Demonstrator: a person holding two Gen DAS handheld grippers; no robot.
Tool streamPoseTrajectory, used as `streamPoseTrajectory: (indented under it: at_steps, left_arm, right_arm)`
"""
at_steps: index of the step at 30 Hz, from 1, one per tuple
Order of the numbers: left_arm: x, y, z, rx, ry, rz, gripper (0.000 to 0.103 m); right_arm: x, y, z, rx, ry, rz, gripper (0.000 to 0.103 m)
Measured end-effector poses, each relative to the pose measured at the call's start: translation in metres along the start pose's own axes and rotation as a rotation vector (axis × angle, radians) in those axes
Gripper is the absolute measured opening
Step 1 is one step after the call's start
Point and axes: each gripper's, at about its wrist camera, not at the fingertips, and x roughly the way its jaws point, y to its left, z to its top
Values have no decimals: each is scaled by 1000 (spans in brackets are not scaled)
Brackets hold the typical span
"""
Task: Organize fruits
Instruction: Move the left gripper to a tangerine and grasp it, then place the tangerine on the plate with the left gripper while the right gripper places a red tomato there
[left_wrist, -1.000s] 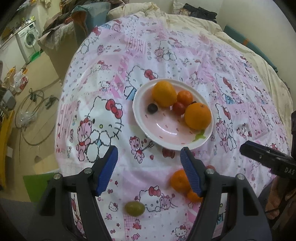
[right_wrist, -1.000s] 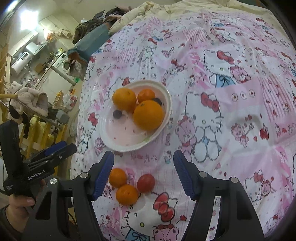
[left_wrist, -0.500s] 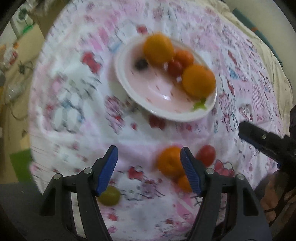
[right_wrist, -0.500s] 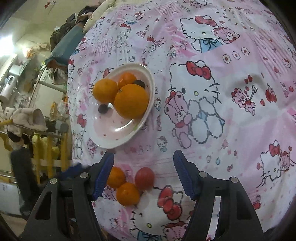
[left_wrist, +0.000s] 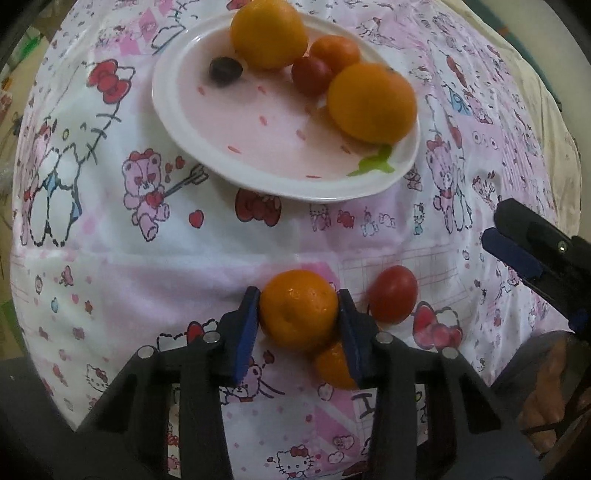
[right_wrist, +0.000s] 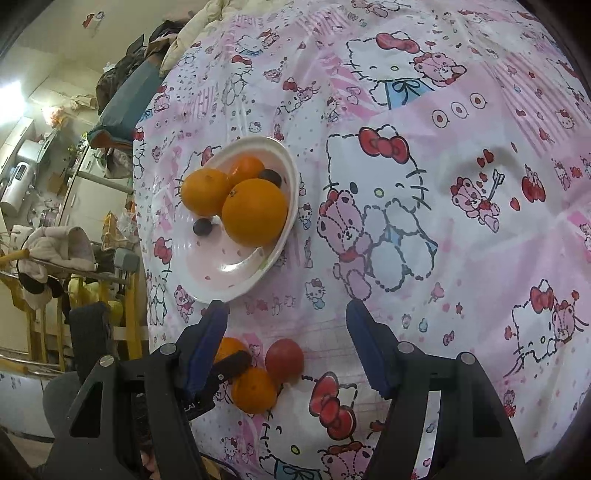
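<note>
The left tongs (left_wrist: 298, 314) were closed on a small mandarin (left_wrist: 298, 309), their blue pads (left_wrist: 246, 332) pressed against its two sides, low over the pink cartoon-print bedspread (left_wrist: 110, 258). Directly below the held fruit, nearer the tongs' base, a second mandarin (left_wrist: 332, 365) lay touching it, partly hidden behind the right pad. Just to the right of the left tongs sat a red tomato (left_wrist: 393, 294), close to the gripped mandarin, though whether they touched could not be told.

Ahead of the left tongs, well apart from them, stood a white plate (left_wrist: 258, 162) with a pink floor. On it lay a large orange (left_wrist: 371, 102) at the right, another orange (left_wrist: 269, 34) at the far side, a smaller mandarin (left_wrist: 334, 51) and a red tomato (left_wrist: 311, 75) between them, and a dark grape (left_wrist: 225, 70) off to the left.

The right tongs (right_wrist: 288, 343) stood wide open, holding nothing. In the right wrist view the plate (right_wrist: 221, 284) lay ahead and to the left of them. Between and just below their pads sat the tomato (right_wrist: 284, 360) and the loose mandarin (right_wrist: 254, 389); the held mandarin (right_wrist: 228, 349) showed behind the left pad, with the tip of the left tongs (right_wrist: 229, 363) laid across it.
</note>
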Motion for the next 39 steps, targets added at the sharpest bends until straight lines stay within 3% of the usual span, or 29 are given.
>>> streamPoseTrajectory:
  at_steps: [6,9,13,16,19,23,30,39]
  left_arm:
    - [-17,10,4,-16,-61,53,36]
    - [-28,16,6,-24,-108,78,36]
    - [-44,26,7,-34,-163,111,36]
    - [-53,30,7,-43,-188,116,36]
    - [-57,28,7,-32,-207,119,36]
    - [-56,23,9,-30,-209,114,36]
    - [-55,24,8,-31,-207,117,36]
    - [-52,35,8,-56,-205,141,36]
  right_arm:
    - [10,6,-8,-30,49,-7,70]
    - [20,5,-15,1,97,33,70]
    - [42,9,-29,0,183,32,59]
    - [56,17,-40,-47,228,-24,55]
    - [62,26,-45,-104,226,-62,50]
    - [62,27,-42,-132,219,-72,31]
    - [55,26,-38,-140,202,-35,31]
    - [35,28,-24,-129,112,13,31]
